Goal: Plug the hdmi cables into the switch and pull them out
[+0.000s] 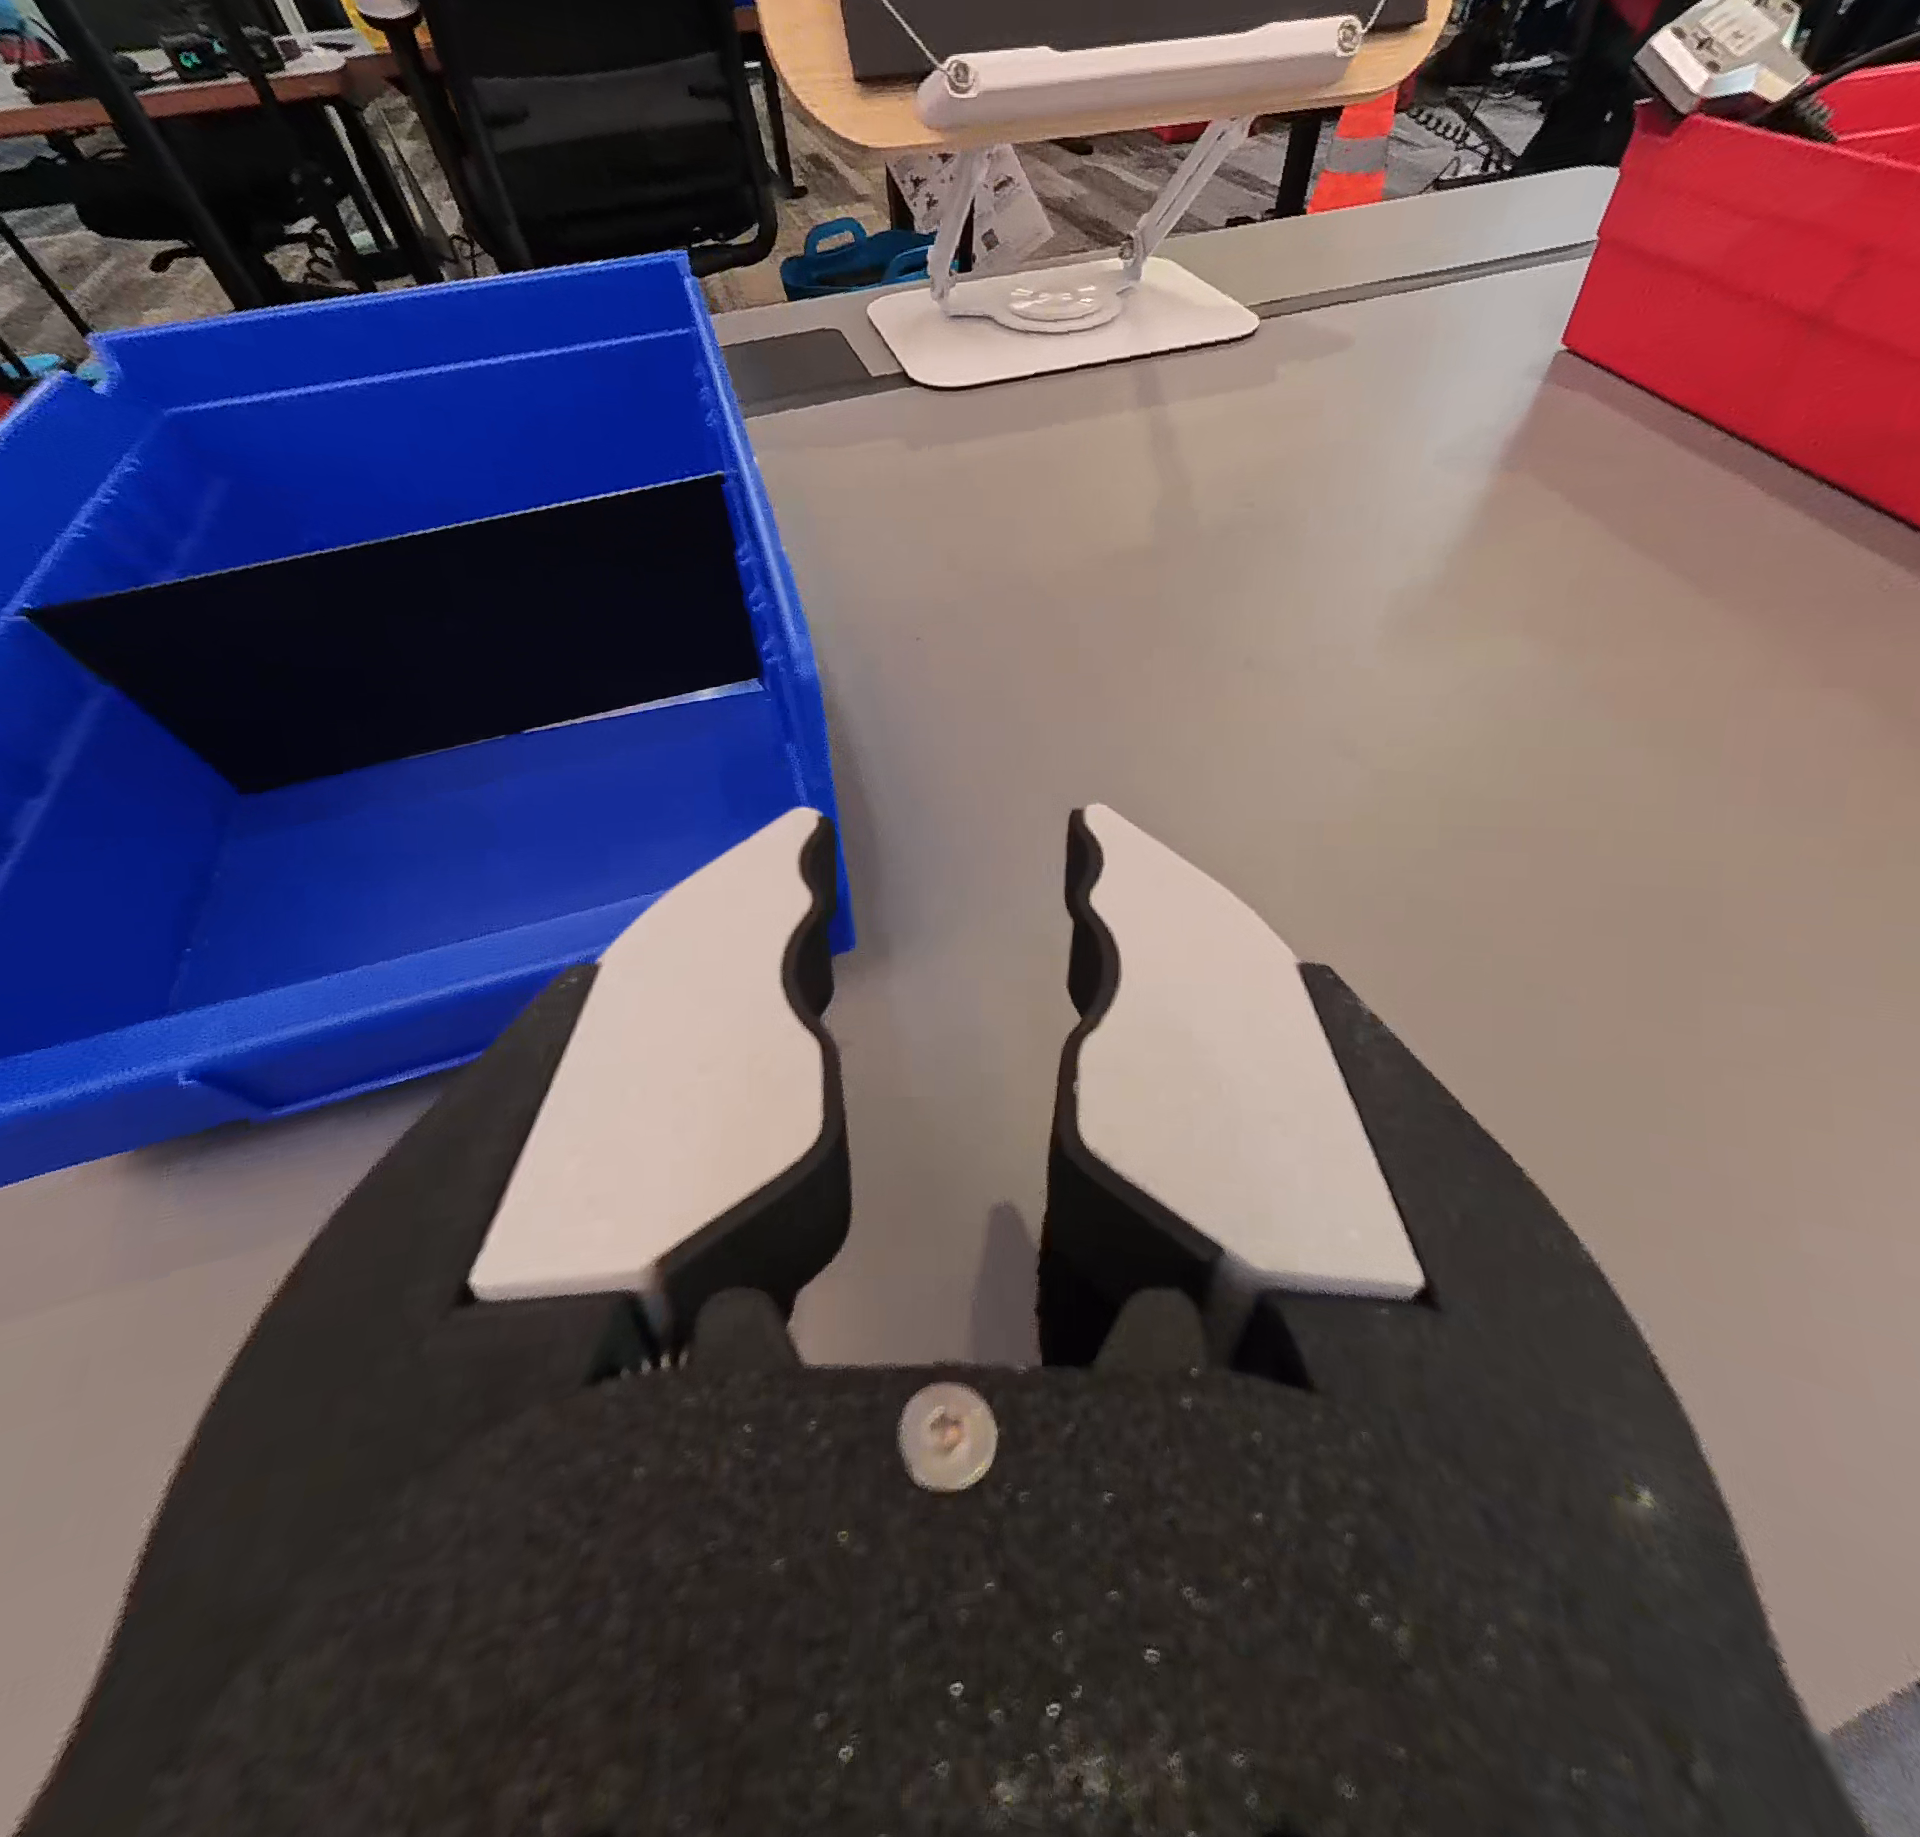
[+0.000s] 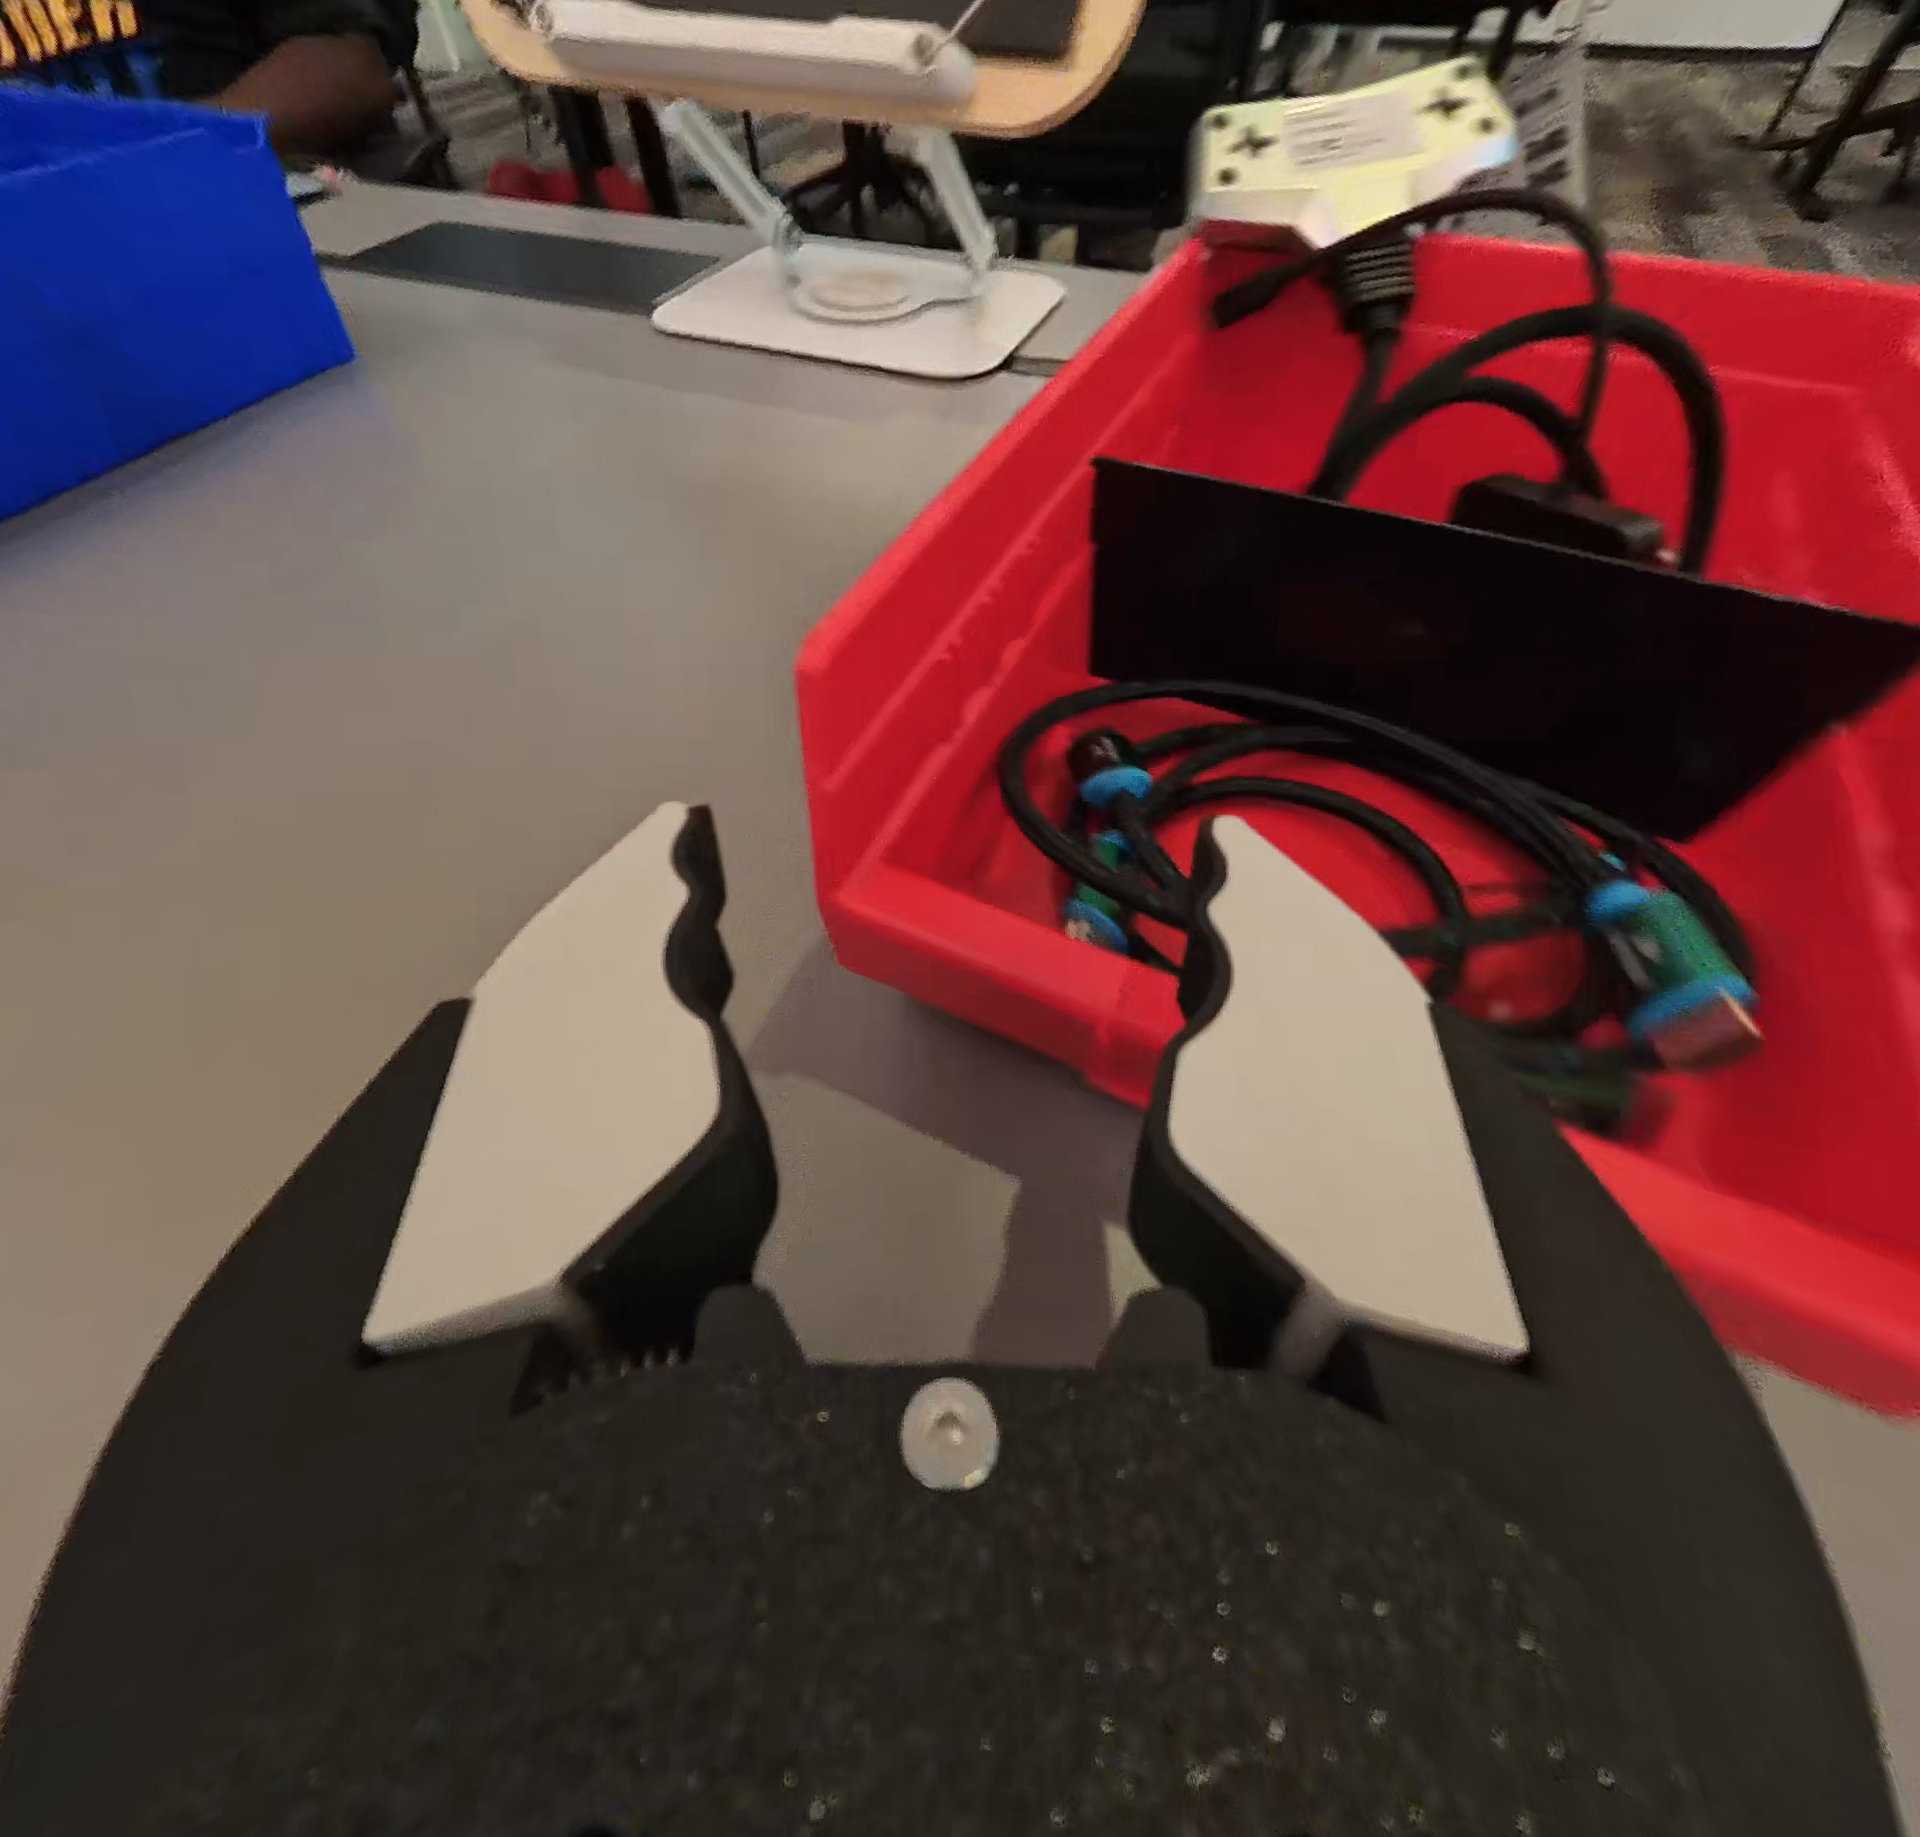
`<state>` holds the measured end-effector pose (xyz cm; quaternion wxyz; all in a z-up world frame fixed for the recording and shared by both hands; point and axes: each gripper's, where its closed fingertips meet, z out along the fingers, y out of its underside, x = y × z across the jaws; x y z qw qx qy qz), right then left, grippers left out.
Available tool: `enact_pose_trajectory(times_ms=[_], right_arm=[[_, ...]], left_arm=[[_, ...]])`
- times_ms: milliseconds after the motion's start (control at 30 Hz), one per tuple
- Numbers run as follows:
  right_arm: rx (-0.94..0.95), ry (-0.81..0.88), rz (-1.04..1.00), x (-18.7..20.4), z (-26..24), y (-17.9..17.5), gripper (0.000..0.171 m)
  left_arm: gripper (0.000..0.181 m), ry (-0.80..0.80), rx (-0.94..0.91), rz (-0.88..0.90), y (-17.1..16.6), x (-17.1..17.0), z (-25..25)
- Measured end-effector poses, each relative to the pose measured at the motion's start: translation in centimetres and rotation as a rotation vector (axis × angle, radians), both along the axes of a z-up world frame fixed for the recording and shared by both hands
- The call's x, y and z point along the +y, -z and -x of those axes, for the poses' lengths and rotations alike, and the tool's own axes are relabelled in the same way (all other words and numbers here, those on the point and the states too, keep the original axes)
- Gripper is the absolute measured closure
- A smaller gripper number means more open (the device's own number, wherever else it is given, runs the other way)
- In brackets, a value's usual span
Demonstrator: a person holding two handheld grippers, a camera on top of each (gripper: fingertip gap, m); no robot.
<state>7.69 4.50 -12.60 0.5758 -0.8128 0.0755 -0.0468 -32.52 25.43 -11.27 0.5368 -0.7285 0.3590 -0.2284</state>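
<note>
Left wrist view
Left gripper (image 1: 948, 831): one; fingers parted by a moderate gap, nothing between them, above the bare grey table (image 1: 1299, 748).
Blue bin (image 1: 416, 1018): one, just left of the fingers; one black divider (image 1: 416, 634) across it; both compartments show only bare plastic.
Red bin (image 1: 1756, 270): one, far right, only its side wall and rim in frame; contents hidden from here.
Switch (image 1: 1725, 42): one pale box with a label, propped at the red bin's far rim.
Stand (image 1: 1060, 322): one white tablet-type stand with a wood-edged dark panel, at the table's far edge.
Seen only here: the blue bin's interior.

Right wrist view
Right gripper (image 2: 961, 831): one; fingers spread wide, holding nothing, its right finger (image 2: 1320, 1112) in front of the red bin's (image 2: 935, 644) near wall.
Red bin interior: one black divider (image 2: 1455, 644), two compartments.
HDMI cables (image 2: 1299, 748): a tangled black bundle in the near compartment; exact count cannot be told; at least three green plugs with blue rings, one (image 2: 1683, 977) clearest at right.
Far compartment: looped black cable (image 2: 1662, 416) and one dark plug or adapter behind the divider.
Switch (image 2: 1351, 156): one, at the far rim, cable running down from it.
Blue bin (image 2: 135, 301): outer wall only.
Person (image 2: 208, 11): one, dark shirt, seated beyond the table.
Seen only here: cables, red bin interior, person.
</note>
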Motion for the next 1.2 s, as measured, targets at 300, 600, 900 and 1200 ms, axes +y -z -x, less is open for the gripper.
enact_pose_trajectory(times_ms=[300, 600, 900, 1200], right_arm=[[-0.016, -0.110, 0.138, 5.7, 3.9, 1.0, 0.077], [0.090, -0.277, 0.023, 3.0, 8.7, -3.2, 0.094], [0.105, 0.320, 0.104, -7.6, -3.9, -0.1, 0.098], [0.079, 0.412, 0.222, -6.3, -2.7, 1.7, 0.165]], left_arm=[[0.140, 0.053, -0.039, 0.000, -0.7, -1.7, -0.6], [0.122, 0.488, -0.036, 0.126, -0.4, -10.0, -18.0], [0.124, 0.470, 0.045, 0.264, 1.9, -16.0, -33.3], [0.174, 0.220, 0.101, 0.190, 1.7, -13.0, -30.6]])
